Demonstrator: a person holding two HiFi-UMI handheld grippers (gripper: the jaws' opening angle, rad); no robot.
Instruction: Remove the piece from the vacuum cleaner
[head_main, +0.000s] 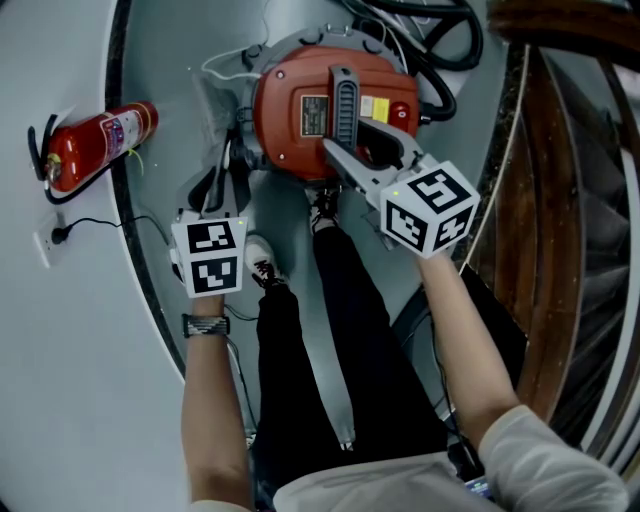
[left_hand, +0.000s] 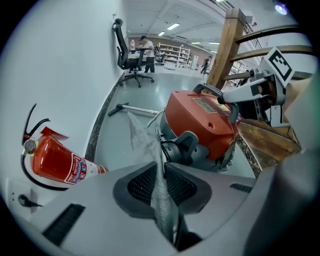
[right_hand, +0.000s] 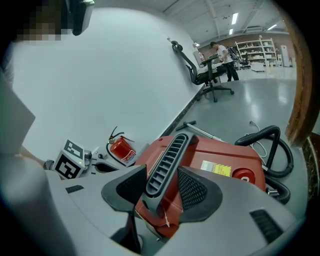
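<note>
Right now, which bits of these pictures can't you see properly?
- Left gripper view: the near end of the thin grey mesh strip, buried between the left gripper's pads.
- Head view: that gripper's jaws, covered by its white marker cube.
- Head view: the black curved hose, cut off by the top edge.
- Right gripper view: print on the red vacuum cleaner's yellow label, too small.

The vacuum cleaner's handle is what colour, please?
The handle is dark grey; best in right gripper view.

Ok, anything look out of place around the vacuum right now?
Only the thin grey mesh sheet: it stretches loose and crumpled from the side of the red vacuum cleaner, pinched in the left gripper. Nothing looks spilled or broken.
</note>
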